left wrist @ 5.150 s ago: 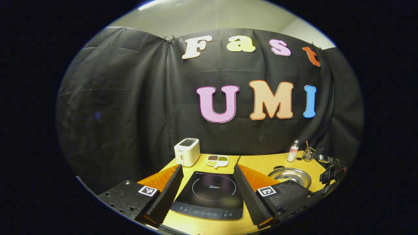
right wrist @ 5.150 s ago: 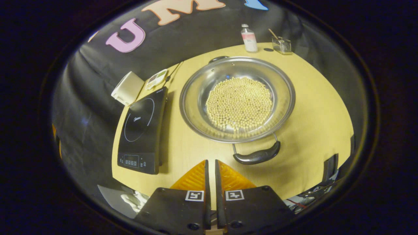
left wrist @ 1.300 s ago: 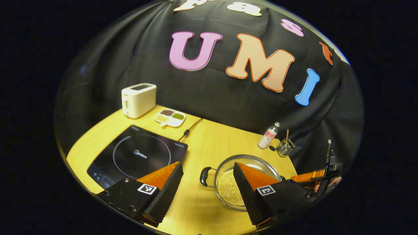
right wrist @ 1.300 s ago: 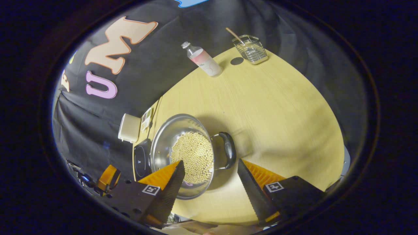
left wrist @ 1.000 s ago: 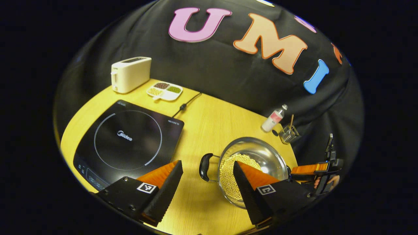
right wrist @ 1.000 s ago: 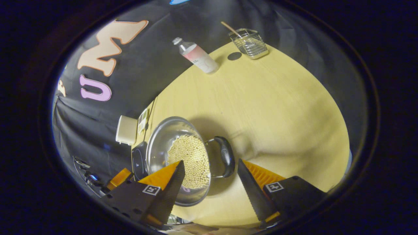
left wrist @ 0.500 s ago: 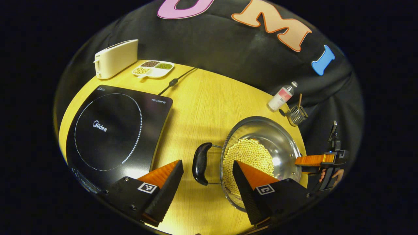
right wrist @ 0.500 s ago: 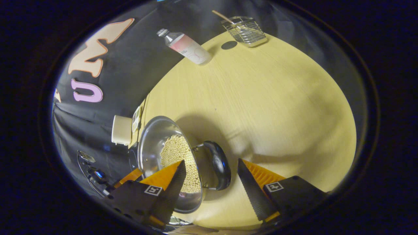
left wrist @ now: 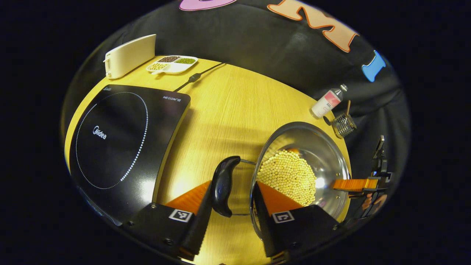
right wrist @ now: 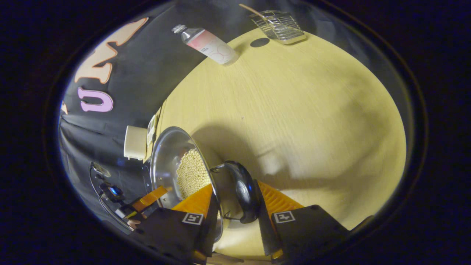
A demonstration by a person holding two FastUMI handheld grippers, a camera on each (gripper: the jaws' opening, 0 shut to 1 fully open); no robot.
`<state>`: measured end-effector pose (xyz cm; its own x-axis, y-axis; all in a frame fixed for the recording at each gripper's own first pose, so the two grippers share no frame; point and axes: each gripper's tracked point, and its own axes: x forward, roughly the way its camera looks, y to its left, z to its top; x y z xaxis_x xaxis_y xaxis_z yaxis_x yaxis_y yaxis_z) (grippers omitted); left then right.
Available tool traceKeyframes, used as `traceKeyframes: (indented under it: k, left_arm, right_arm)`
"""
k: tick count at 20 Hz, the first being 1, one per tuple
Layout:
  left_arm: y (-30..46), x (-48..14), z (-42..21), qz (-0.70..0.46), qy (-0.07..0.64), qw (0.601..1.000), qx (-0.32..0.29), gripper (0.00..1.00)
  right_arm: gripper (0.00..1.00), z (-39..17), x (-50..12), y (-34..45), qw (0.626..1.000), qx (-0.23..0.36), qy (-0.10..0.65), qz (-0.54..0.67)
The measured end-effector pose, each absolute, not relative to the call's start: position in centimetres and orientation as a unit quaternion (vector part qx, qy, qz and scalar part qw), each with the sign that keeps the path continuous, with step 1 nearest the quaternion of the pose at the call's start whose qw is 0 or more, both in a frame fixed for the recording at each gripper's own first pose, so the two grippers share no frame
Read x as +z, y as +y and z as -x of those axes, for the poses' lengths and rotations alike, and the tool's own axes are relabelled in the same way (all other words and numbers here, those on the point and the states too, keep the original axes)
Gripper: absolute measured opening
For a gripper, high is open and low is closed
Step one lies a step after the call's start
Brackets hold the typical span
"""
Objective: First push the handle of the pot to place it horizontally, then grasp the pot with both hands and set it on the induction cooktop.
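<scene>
A steel pot (left wrist: 305,140) of pale beans (left wrist: 289,176) sits on the wooden table, right of the black induction cooktop (left wrist: 117,132). My left gripper (left wrist: 234,183) has closed across the pot's near black handle (left wrist: 222,184): one finger lies outside the handle, the other against the inside of the pot wall. My right gripper (right wrist: 234,184) clamps the opposite handle (right wrist: 241,189) and the pot (right wrist: 165,154) rim the same way. The right gripper (left wrist: 351,184) also shows at the pot's far rim in the left gripper view. The left gripper (right wrist: 149,198) shows beyond the pot in the right gripper view.
A white toaster (left wrist: 128,55), a divided dish of beans (left wrist: 173,64) and the cooktop's cord (left wrist: 195,76) lie along the back edge. A bottle (left wrist: 325,103) and a wire basket (left wrist: 344,125) stand behind the pot. Bare table lies between pot and cooktop.
The pot has been turned so its handles point left and right. Both grippers came down over the handles and their jaws narrowed from wide open to closed on handle and rim.
</scene>
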<state>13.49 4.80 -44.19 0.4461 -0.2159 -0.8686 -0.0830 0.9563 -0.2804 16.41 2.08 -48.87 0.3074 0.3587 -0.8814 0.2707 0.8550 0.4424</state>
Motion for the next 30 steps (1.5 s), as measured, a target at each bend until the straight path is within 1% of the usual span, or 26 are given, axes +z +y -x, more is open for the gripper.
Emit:
traceKeyframes:
  k: [1,2,3,4,5,6,7,12,16,18,19,20,21,24,25,30]
  left_arm:
    - [4.8,-44.3,-13.5,0.141,0.525,0.838,-0.04,0.61]
    - [4.8,-44.2,-13.5,0.139,0.526,0.838,-0.037,0.63]
    - [4.8,-44.2,-13.5,0.137,0.527,0.838,-0.034,0.59]
    - [4.7,-44.2,-13.4,0.141,0.525,0.839,-0.03,0.59]
    - [4.7,-44.1,-13.5,0.149,0.52,0.841,-0.025,0.61]
    - [4.6,-44.3,-13.5,0.156,0.518,0.841,-0.022,0.6]
    - [4.6,-44.2,-13.5,0.159,0.516,0.842,-0.02,0.58]
    - [3.9,-43.2,-13.0,0.151,0.5,0.852,-0.03,0.54]
    - [3.1,-41.8,-11.9,0.175,0.491,0.853,-0.033,0.53]
    - [3.1,-41.1,-11.4,0.188,0.487,0.852,-0.032,0.53]
    - [3.2,-40.7,-11.1,0.189,0.485,0.853,-0.03,0.56]
    - [3.3,-40.3,-10.8,0.188,0.484,0.854,-0.029,0.56]
    - [3.5,-39.9,-10.5,0.186,0.483,0.855,-0.027,0.53]
    - [4.3,-38.5,-9.9,0.184,0.472,0.862,-0.02,0.53]
    - [4.7,-38.0,-9.8,0.183,0.468,0.864,-0.018,0.55]
    - [8.0,-35.5,-10.2,0.183,0.446,0.876,-0.019,0.55]
  right_arm:
    - [0.48,-16.6,-48.8,2.1,0.765,0.029,0.586,-0.265]
    - [0.54,-16.5,-48.8,2.0,0.767,0.028,0.584,-0.264]
    - [0.54,-16.7,-48.9,2.0,0.769,0.026,0.581,-0.265]
    - [0.48,-16.7,-48.7,1.9,0.773,0.025,0.576,-0.264]
    - [0.48,-16.7,-48.1,1.7,0.778,0.026,0.571,-0.261]
    - [0.41,-16.7,-48.7,1.9,0.782,0.029,0.568,-0.256]
    - [0.48,-16.8,-48.7,1.8,0.785,0.029,0.565,-0.252]
    - [0.48,-16.5,-47.5,1.0,0.8,0.025,0.552,-0.235]
    - [0.48,-15.7,-45.6,0.5,0.812,0.03,0.538,-0.224]
    - [0.48,-15.3,-44.5,0.6,0.82,0.035,0.528,-0.219]
    - [0.48,-15.0,-43.9,0.7,0.822,0.038,0.525,-0.218]
    - [0.48,-14.8,-43.4,0.8,0.823,0.04,0.522,-0.218]
    - [0.48,-14.6,-43.1,1.0,0.823,0.042,0.522,-0.219]
    - [0.48,-13.9,-42.0,1.9,0.825,0.051,0.52,-0.218]
    - [0.48,-14.0,-41.6,2.4,0.827,0.054,0.515,-0.219]
    - [0.48,-13.5,-39.5,6.3,0.84,0.059,0.491,-0.221]
